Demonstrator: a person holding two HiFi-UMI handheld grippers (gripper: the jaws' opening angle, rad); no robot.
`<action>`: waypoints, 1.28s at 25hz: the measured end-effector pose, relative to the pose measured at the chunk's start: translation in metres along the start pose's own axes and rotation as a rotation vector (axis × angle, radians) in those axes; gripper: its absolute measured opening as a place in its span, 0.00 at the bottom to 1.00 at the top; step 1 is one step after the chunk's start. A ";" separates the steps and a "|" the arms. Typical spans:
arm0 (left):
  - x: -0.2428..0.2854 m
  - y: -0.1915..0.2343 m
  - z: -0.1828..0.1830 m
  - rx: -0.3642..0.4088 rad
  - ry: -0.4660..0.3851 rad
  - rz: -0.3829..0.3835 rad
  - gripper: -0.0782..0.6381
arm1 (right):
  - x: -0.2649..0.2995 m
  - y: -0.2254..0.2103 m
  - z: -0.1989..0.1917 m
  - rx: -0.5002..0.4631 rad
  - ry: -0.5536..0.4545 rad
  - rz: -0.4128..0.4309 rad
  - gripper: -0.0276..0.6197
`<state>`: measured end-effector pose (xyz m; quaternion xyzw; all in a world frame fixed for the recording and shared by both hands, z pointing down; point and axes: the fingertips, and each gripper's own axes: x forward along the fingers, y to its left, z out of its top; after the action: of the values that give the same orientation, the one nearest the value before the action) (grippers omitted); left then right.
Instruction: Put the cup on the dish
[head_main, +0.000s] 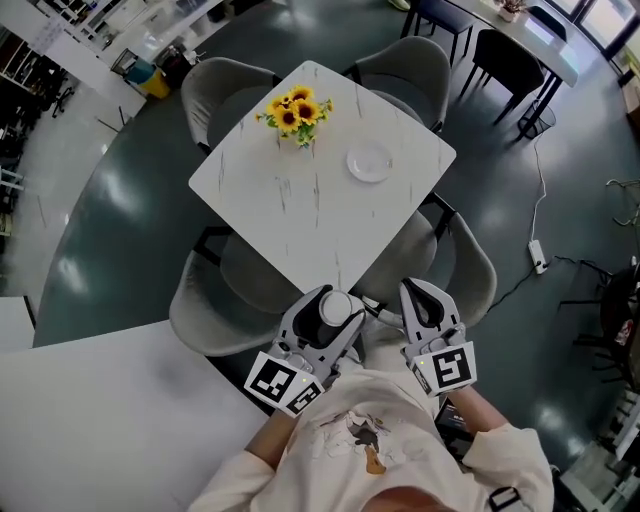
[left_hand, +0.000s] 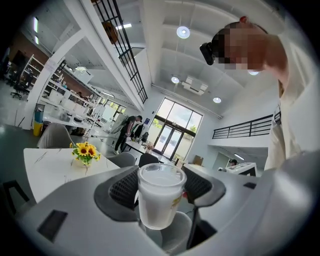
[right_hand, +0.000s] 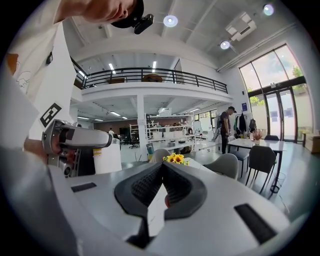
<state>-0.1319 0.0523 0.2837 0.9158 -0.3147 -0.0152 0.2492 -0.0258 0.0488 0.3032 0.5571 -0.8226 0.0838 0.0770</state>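
Observation:
A clear plastic cup (left_hand: 159, 194) of white liquid sits between the black pads of my left gripper (head_main: 336, 309), which is shut on it. The cup (head_main: 336, 305) is held close to the person's body, short of the table's near corner. The white dish (head_main: 369, 162) lies on the white marble table (head_main: 300, 210), at its far right side. My right gripper (head_main: 424, 301) hangs beside the left one, shut with nothing in it; its pads (right_hand: 172, 185) touch at the tips. The cup (right_hand: 106, 156) in the left gripper also shows at the left of the right gripper view.
A small vase of sunflowers (head_main: 297, 113) stands on the far part of the table, left of the dish. Grey chairs (head_main: 404, 66) ring the table, one (head_main: 225, 300) just below the near corner. A white counter (head_main: 90, 400) lies at the lower left.

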 end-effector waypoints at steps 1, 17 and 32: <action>0.006 0.003 0.001 -0.003 0.001 0.000 0.50 | 0.005 -0.003 -0.001 -0.003 0.004 0.000 0.05; 0.090 0.043 0.001 0.027 0.023 0.024 0.50 | 0.069 -0.058 -0.012 0.022 0.010 0.028 0.05; 0.149 0.059 -0.003 0.069 0.020 0.077 0.50 | 0.110 -0.108 -0.015 0.042 -0.015 0.050 0.05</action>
<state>-0.0455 -0.0740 0.3328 0.9111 -0.3477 0.0143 0.2210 0.0346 -0.0867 0.3475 0.5383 -0.8350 0.0987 0.0569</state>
